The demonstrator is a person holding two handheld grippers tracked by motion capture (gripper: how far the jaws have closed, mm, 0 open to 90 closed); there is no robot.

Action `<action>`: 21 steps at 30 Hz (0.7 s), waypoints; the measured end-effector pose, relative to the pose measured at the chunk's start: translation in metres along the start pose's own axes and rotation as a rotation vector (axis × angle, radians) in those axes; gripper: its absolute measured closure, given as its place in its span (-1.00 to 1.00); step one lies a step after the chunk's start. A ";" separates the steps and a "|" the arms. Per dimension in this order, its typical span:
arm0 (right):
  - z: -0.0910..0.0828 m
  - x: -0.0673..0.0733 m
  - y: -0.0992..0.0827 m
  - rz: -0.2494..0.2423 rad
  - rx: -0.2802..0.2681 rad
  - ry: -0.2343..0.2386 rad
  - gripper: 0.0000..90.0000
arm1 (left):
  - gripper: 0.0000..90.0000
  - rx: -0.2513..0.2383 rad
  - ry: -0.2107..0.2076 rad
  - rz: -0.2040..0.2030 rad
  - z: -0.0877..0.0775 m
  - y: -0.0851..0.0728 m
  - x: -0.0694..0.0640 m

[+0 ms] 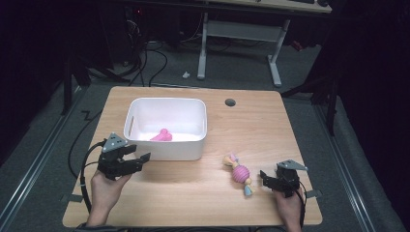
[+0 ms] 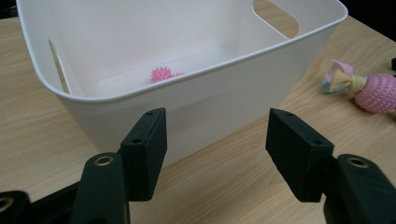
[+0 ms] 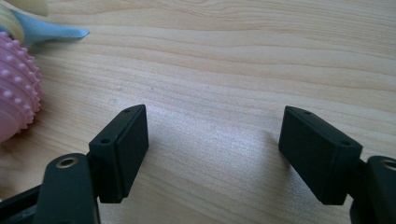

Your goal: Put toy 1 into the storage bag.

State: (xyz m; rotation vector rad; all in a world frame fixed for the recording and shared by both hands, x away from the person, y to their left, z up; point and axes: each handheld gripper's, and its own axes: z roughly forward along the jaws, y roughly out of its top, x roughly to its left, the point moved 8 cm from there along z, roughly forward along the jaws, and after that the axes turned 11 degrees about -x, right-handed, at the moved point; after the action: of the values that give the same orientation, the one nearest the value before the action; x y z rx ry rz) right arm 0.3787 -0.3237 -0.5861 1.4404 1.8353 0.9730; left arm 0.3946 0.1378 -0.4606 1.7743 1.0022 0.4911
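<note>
At the near left of the wooden surface [image 1: 203,193], the left tongs [image 1: 140,157] hang released with nothing between their jaws, pointing toward the white bin [image 1: 167,150] just beside them. In the left gripper view the bin's near wall [image 2: 187,112] stands just past the jaws, and a pink spiky toy [image 2: 162,74] lies on its floor, seen from above at [image 1: 162,136]. Right of the bin, apart from it, a pink knobbly ball toy with knotted pastel cloth ends [image 1: 239,174] lies on the surface. At the near right, the right tongs [image 1: 265,178] rest released and empty just beside that toy, whose pink ball [image 3: 16,102] lies at the left edge of the right gripper view.
</note>
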 end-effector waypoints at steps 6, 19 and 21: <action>0.000 0.000 0.000 -0.002 -0.001 0.001 -0.46 | -0.15 0.012 -0.002 0.000 0.004 -0.010 -0.003; 0.000 0.000 0.000 -0.002 -0.001 0.001 -0.46 | -0.19 0.037 0.004 -0.037 0.018 -0.040 -0.006; 0.000 0.000 0.000 -0.003 -0.001 0.001 -0.46 | -0.19 0.040 0.005 -0.046 0.019 -0.044 -0.005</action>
State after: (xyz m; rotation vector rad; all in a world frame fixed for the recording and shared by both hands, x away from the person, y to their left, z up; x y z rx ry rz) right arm 0.3789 -0.3236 -0.5861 1.4363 1.8365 0.9734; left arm 0.3875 0.1295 -0.5079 1.7821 1.0599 0.4499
